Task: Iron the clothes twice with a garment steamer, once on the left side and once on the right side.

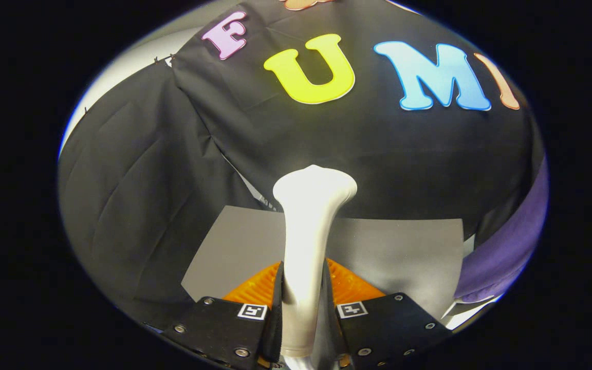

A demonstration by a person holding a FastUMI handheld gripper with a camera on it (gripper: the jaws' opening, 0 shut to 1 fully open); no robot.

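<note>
The jaws were clamped on the handle of the white steamer [309,241], holding it upright over the grey table [234,246], well short of the purple garment [512,252] off to the right, ready to carry across

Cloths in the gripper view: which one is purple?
The purple garment, hanging beyond the fingers that grip the white steamer; the others are black.

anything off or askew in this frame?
Nothing stands out. The tongs are shut on the white steamer handle, which stands upright between the fingers. The purple garment sits off to the side beyond them, not under the steamer.
</note>
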